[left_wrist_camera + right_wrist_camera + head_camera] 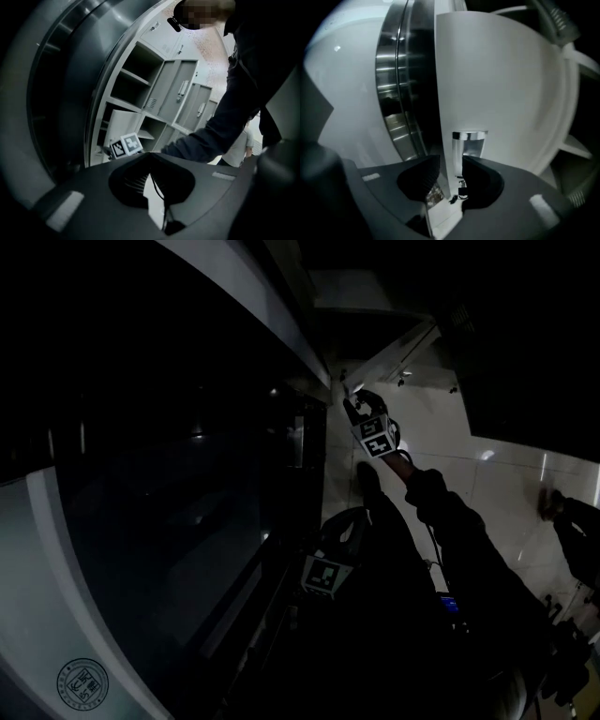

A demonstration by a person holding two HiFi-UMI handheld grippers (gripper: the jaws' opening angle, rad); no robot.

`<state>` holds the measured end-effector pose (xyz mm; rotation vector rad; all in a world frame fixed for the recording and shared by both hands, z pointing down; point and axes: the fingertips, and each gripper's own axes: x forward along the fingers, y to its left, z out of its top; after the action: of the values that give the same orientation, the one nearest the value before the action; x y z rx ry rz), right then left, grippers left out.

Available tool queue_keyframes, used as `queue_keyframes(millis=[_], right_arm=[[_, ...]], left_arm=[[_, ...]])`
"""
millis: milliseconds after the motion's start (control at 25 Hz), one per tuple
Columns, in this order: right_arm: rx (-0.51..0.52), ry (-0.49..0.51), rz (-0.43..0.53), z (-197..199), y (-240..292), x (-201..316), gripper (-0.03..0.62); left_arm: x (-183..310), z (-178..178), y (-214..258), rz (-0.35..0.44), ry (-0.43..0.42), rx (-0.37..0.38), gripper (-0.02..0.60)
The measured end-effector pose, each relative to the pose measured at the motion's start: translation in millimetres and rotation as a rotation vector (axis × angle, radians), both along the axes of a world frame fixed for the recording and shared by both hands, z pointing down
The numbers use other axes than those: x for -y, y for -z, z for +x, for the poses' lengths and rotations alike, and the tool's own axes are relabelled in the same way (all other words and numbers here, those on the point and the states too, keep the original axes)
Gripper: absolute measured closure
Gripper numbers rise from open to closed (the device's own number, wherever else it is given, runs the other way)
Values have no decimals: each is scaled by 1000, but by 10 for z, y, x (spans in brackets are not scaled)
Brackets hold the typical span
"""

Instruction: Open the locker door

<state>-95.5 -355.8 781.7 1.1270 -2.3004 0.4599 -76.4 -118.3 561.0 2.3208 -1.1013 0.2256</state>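
Locker door (501, 84): white panel in the lower rows of the locker bank (178, 89). Its free edge runs straight down the right gripper view, and it appears to stand ajar from the frame.
Handle (468, 140): chrome recessed pull on the door face, just beside the free edge and directly above the jaws.
Right gripper (451, 165): arm extended to the door. The jaws straddle the free edge below the handle, one behind the panel and one on its face, and are closed onto it. Judged purpose: a grip at the edge farthest from the hinge gives the most leverage for swinging.
Left gripper (150, 157): jaws together with nothing between them. It is held low and back from the lockers, probably to stay out of the door's swing.
Sleeve (220, 126): dark, reaching across the left gripper view towards the door.
Step in hand: pulling the door wider, as judged.
Risk: the thin edge may slip from the jaws if the pull departs from the hinge arc.
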Motion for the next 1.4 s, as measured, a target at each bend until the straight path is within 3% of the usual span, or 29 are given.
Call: queue_keyframes(millis=[160, 320, 400, 520, 600, 840, 960, 1120, 1400], right_arm=[[-54, -85, -36, 789, 26, -537, 466], [-180, -6, -107, 1304, -45, -807, 454], [-194, -30, -164, 1416, -31, -849, 450], [-66, -213, -231, 1502, 170, -1073, 459], [44, -261, -224, 1447, 385, -1456, 459], [163, -99, -140, 1073, 1119, -3582, 469], [137, -78, -60, 1219, 1616, -4475, 526], [111, -113, -11, 1597, 2007, -5185, 592], [160, -137, 17, 2279, 2177, -5935, 592]], left_arm=[[-335, 44, 147, 63, -25, -14, 566], [-865, -17, 320, 103, -16, -3, 566], [-1142, -59, 372, 120, -3, 0, 566], [-1599, -115, 434, 146, 3, 6, 566], [-1901, -113, 468, 152, 12, -5, 566], [-2486, -87, 446, 116, 63, -56, 566], [-2650, 141, 455, 120, 13, -54, 566], [-2873, 558, 501, 118, -70, -52, 566], [-3412, 1604, 412, 73, -166, -42, 566]])
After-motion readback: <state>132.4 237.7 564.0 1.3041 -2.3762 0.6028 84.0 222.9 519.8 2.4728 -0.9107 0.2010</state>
